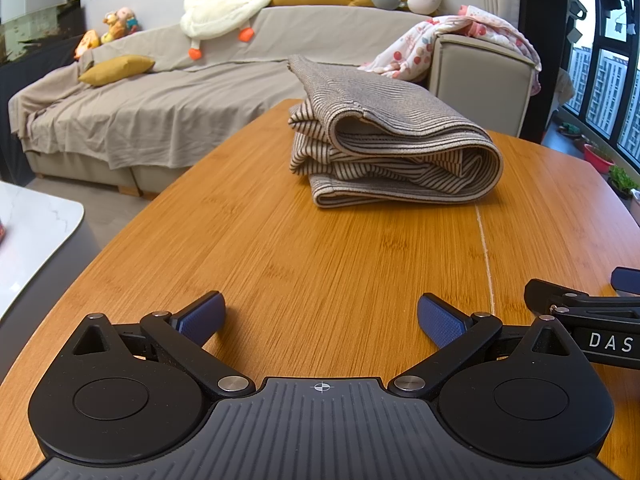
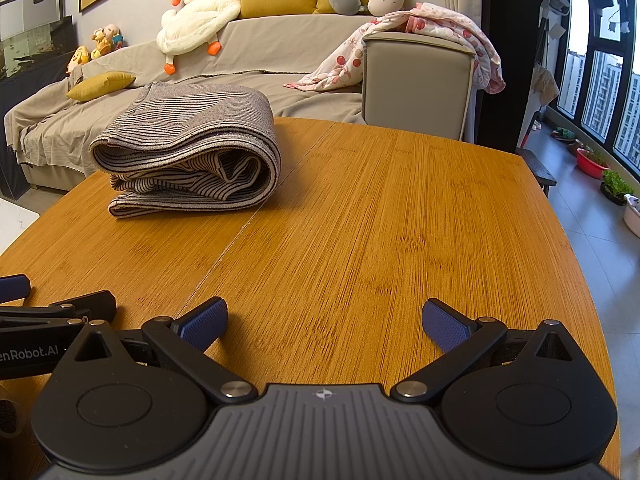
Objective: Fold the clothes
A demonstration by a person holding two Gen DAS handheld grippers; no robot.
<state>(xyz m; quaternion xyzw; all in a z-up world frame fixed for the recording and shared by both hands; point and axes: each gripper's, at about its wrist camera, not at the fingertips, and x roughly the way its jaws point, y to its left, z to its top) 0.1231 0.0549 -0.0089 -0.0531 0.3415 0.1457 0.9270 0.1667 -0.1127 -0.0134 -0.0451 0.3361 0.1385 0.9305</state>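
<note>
A grey-and-cream striped garment [image 1: 396, 148] lies folded in a thick bundle on the far part of the wooden table [image 1: 320, 264]; in the right wrist view the same garment [image 2: 188, 152] sits far left. My left gripper [image 1: 320, 320] hovers low over the near table, open, nothing between its blue pads, well short of the bundle. My right gripper [image 2: 324, 324] is open and empty too, beside the left one. Each gripper shows at the edge of the other's view: the right gripper [image 1: 592, 320], the left gripper [image 2: 48, 320].
A beige covered sofa [image 1: 160, 104] stands behind the table with a goose plush [image 1: 224, 4], yellow cushions [image 1: 116, 69] and a floral blanket [image 1: 440, 40]. A white marble tabletop [image 1: 32, 232] is at left. Windows and plant pots [image 2: 600, 168] are at right.
</note>
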